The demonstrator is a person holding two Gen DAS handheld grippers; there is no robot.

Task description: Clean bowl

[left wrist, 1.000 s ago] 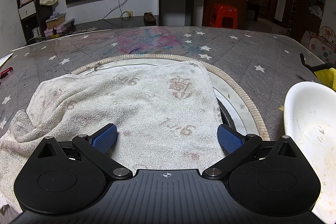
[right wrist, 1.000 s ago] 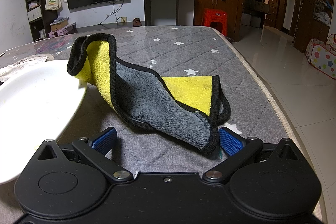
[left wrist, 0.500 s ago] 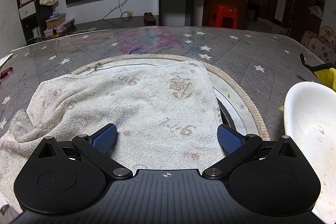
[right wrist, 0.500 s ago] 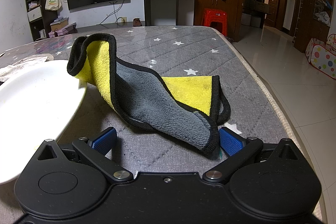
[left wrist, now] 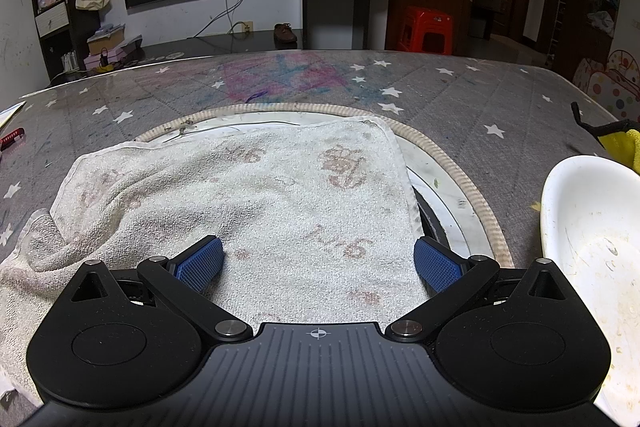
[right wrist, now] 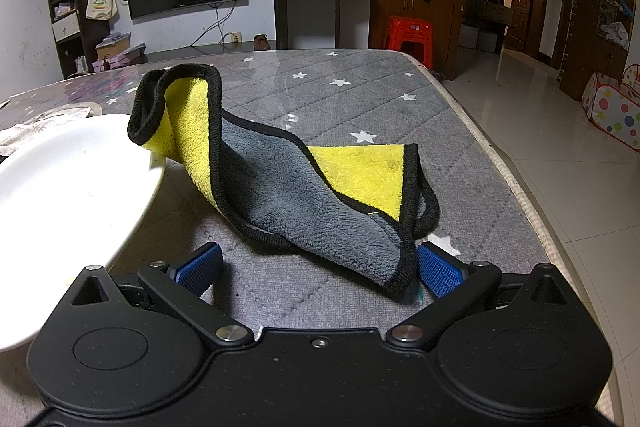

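Note:
A white bowl (left wrist: 596, 259) with food smears inside sits at the right edge of the left wrist view; it also shows at the left of the right wrist view (right wrist: 68, 195). A yellow and grey cloth with black trim (right wrist: 288, 179) lies crumpled beside the bowl, one fold leaning on its rim. My right gripper (right wrist: 318, 269) is open and empty, its jaws either side of the cloth's near corner. My left gripper (left wrist: 318, 263) is open and empty, low over a stained white towel (left wrist: 248, 199).
The grey star-patterned table cover (right wrist: 360, 99) spans both views. The towel lies over a round turntable with a woven rim (left wrist: 460, 167). The table's right edge (right wrist: 516, 187) drops to a tiled floor. A red object (left wrist: 10, 138) lies at the far left.

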